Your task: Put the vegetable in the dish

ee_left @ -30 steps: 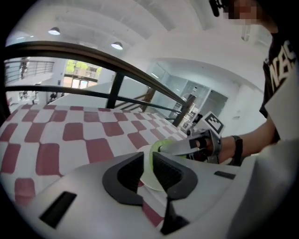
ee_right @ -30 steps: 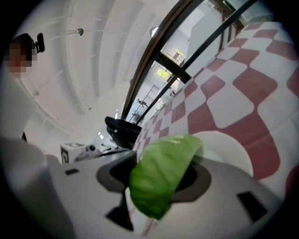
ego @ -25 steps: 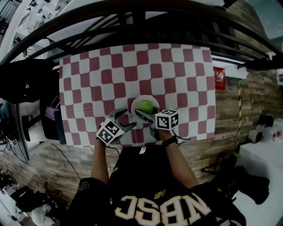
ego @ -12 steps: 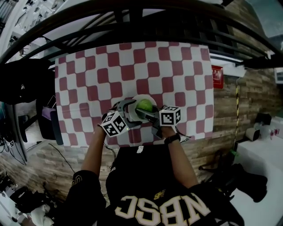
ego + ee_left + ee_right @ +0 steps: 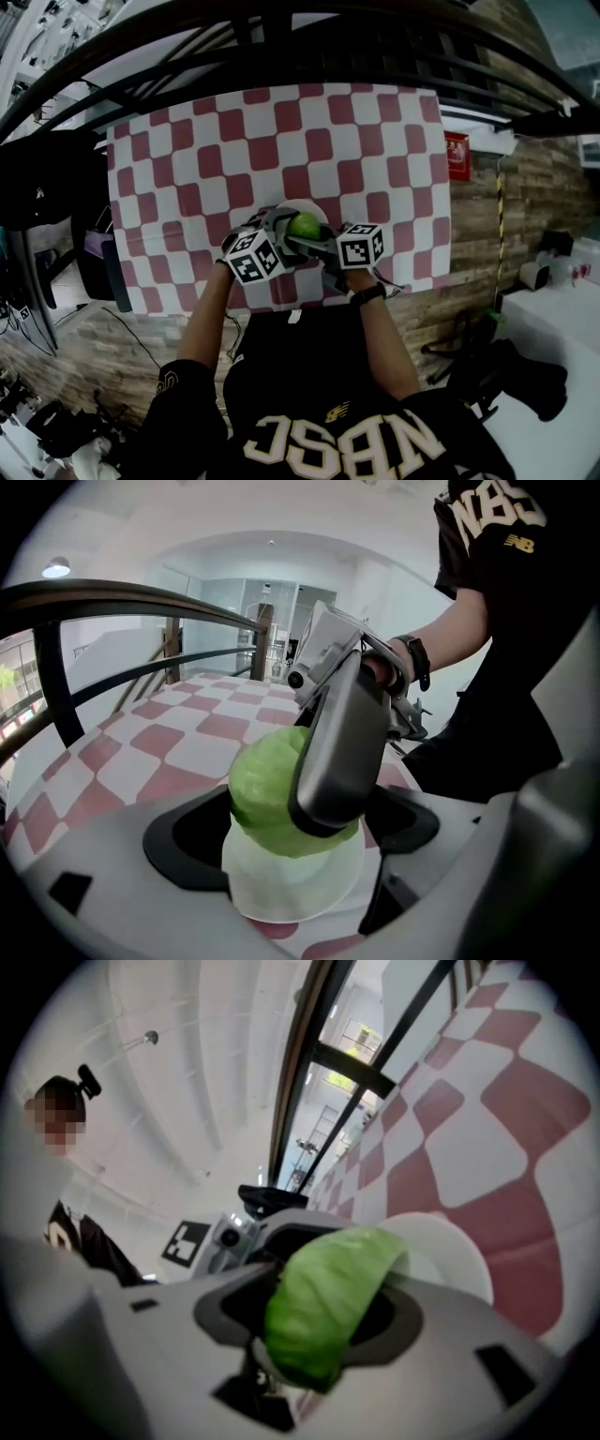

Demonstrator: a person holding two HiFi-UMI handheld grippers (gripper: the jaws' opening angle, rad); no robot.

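Now my right gripper (image 5: 319, 1326) clamps the cabbage (image 5: 262, 794) at the dish (image 5: 291, 892); my left gripper (image 5: 295, 855) has just been opening wide, jaws loosely straddling both.

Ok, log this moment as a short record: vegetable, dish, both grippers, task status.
vegetable: green leafy vegetable, held directly over the dish
dish: white dish, on the checked cloth near the person's edge
right gripper: right gripper shut on the vegetable
left gripper: left gripper open, its jaws have just been opening; they straddle the dish and vegetable without pressing on either
task status: vegetable at the dish, not yet released
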